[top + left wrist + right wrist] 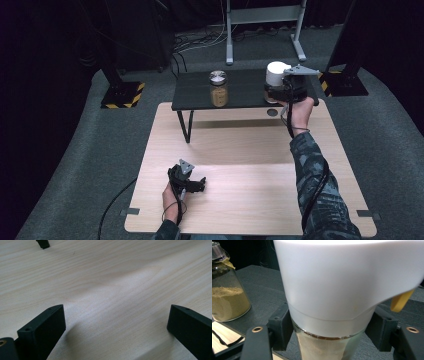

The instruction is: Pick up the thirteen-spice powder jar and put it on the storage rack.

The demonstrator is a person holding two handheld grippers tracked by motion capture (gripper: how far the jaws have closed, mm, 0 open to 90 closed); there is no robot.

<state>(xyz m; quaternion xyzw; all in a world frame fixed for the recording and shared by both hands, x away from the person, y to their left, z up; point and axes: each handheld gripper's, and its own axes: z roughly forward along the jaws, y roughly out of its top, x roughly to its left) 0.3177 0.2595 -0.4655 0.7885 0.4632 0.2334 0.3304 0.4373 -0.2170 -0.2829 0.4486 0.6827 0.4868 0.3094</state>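
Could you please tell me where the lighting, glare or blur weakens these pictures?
High view: dark surroundings, soft sheen on the pale wooden table. Left gripper view: broad glare washes out the grain. Right gripper view: the white-capped glass jar is overexposed and blurred; the powder-filled glass jar is sharper.

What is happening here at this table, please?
A person works with two hand-held grippers. The right gripper has its fingers closed around a glass jar with a tall white lid on the small black shelf. A second glass jar of tan powder stands nearby. The left gripper rests open on the light wooden table.
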